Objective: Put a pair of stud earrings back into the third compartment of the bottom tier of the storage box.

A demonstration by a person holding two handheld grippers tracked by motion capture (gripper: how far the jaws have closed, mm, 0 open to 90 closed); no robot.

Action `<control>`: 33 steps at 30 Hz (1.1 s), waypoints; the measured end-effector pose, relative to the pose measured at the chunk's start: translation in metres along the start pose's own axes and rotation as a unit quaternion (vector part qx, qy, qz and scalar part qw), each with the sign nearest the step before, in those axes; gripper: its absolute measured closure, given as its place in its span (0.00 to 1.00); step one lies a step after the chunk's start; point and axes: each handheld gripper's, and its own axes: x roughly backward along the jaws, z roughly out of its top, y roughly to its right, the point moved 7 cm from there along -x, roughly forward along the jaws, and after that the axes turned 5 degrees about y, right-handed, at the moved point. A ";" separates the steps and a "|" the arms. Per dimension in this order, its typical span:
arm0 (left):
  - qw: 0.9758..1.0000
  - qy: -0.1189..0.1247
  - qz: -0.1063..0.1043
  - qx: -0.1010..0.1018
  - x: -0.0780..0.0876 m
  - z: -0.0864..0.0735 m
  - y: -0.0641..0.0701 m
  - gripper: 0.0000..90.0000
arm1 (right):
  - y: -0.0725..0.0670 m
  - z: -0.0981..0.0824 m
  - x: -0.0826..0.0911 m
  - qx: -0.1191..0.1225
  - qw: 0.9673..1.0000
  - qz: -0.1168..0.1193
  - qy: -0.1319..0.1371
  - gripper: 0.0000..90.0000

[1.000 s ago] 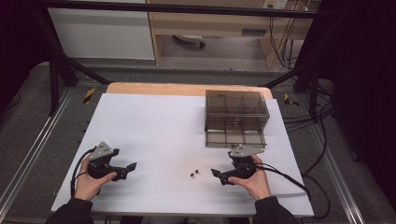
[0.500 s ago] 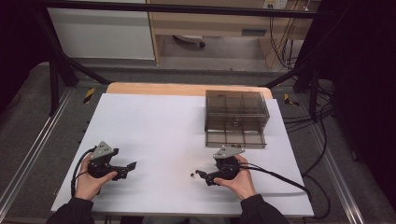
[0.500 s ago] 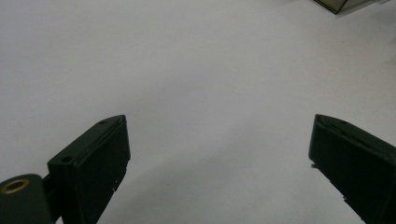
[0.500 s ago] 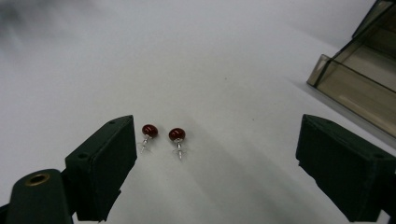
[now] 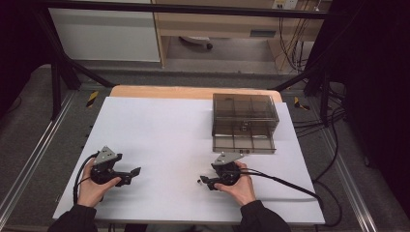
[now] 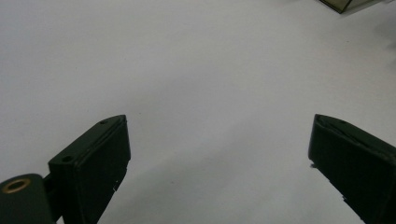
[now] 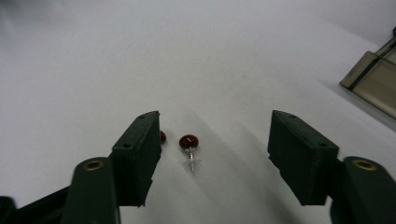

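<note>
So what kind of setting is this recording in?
Probably a lab data-collection bench: a white-covered table framed by black metal struts, loose cables on the floor, and a person working handheld grippers, left gripper, right gripper.

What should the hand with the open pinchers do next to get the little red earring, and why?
Probably shut the right gripper gently on the red earring. Its jaws stand open with that earring lying on the white table between them, nearer one jaw; a second red bead peeks from behind that jaw.

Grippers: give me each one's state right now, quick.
Left gripper: open, holding nothing, over bare white tabletop.
Right gripper: open, holding nothing; small dark-red round stud earring lies between its jaws.
</note>
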 end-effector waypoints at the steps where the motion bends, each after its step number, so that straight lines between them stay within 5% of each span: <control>1: 1.000 0.000 0.000 0.000 0.000 0.000 0.000 0.06 | -0.001 -0.001 0.000 0.001 1.000 0.003 -0.001 0.46; 12: 1.000 0.001 -0.001 0.000 0.001 0.000 0.000 0.06 | -0.005 -0.007 -0.003 -0.002 0.999 0.027 -0.025 0.74; 21: 1.000 0.000 -0.001 -0.003 0.001 0.000 0.000 0.06 | -0.005 -0.008 -0.003 0.001 1.000 0.017 -0.026 0.90; 33: 1.000 0.000 0.000 -0.003 0.001 0.000 0.000 0.06 | -0.004 -0.005 0.001 -0.001 1.000 0.020 -0.023 0.92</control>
